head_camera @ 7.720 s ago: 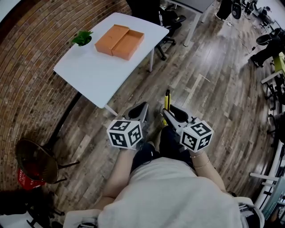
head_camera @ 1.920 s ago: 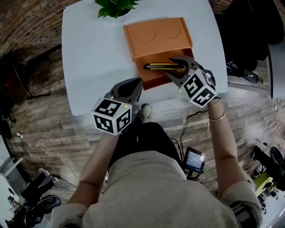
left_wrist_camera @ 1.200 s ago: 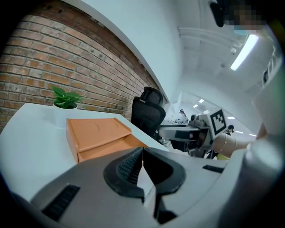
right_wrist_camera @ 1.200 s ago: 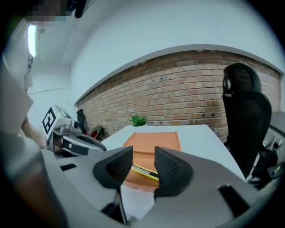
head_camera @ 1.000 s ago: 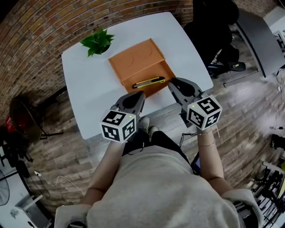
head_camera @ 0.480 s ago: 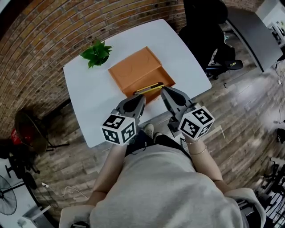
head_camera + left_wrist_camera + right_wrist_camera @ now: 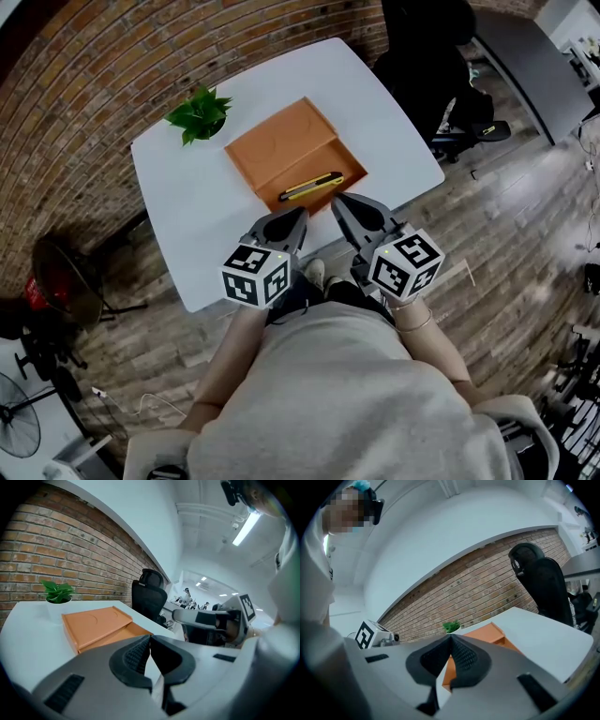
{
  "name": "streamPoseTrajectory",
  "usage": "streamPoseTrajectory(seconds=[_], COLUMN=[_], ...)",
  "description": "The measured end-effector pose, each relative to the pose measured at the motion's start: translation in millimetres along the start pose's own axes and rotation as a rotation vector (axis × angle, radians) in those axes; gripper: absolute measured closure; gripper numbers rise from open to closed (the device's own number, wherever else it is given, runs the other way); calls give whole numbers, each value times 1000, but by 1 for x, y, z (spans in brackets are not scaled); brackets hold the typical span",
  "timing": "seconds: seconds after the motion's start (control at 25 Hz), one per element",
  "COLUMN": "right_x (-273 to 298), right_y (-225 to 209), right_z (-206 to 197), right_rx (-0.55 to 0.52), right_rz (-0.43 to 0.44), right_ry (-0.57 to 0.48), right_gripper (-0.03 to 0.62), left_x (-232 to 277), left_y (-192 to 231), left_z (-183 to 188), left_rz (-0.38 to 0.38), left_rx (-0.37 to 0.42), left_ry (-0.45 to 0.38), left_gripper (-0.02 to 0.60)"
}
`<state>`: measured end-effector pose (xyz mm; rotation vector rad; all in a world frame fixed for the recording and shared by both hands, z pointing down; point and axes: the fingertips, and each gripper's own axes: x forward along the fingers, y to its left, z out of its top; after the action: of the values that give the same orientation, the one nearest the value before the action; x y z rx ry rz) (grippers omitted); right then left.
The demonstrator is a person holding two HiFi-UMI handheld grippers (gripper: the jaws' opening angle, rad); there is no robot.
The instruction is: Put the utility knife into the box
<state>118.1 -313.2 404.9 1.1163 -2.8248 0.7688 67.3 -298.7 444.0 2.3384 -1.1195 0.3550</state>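
I am holding left tongs (image 7: 300, 216) and right tongs (image 7: 337, 200) pinched together, empty, with the utility knife (image 7: 310, 187) lying crosswise in the box (image 7: 281, 150) just ahead, nearer the right.

The box (image 7: 281, 150) at the frame's centre is orange, the utility knife (image 7: 311, 187) yellow and black, the surface (image 7: 206, 220) white, and the plant (image 7: 199, 112) at upper left green. The left tongs (image 7: 301, 214) and right tongs (image 7: 336, 200) are grey, their cubes patterned in black-and-white squares. The brick wall (image 7: 75, 84) is red-brown, and the plank floor (image 7: 525, 234) grey-brown.

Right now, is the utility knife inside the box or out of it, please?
Inside: the utility knife lies flat in the open orange box.
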Motion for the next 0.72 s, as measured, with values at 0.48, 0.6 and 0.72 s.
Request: streamPoseTrajectory(seconds=[0.48,0.6,0.72], right_x=[2,2,3], right_y=[4,2,3], right_z=[-17,-17,-20], right_rx=[-7,2,4], right_rz=[19,17,23], right_ry=[51,56,68], right_gripper=[595,595,595], left_x=[1,3,2], left_y=[8,8,7], left_z=[-4,-3,-4], left_rz=[31,36,30], left_rx=[1,10,15], left_ry=[21,25,26], left_gripper=[575,575,575])
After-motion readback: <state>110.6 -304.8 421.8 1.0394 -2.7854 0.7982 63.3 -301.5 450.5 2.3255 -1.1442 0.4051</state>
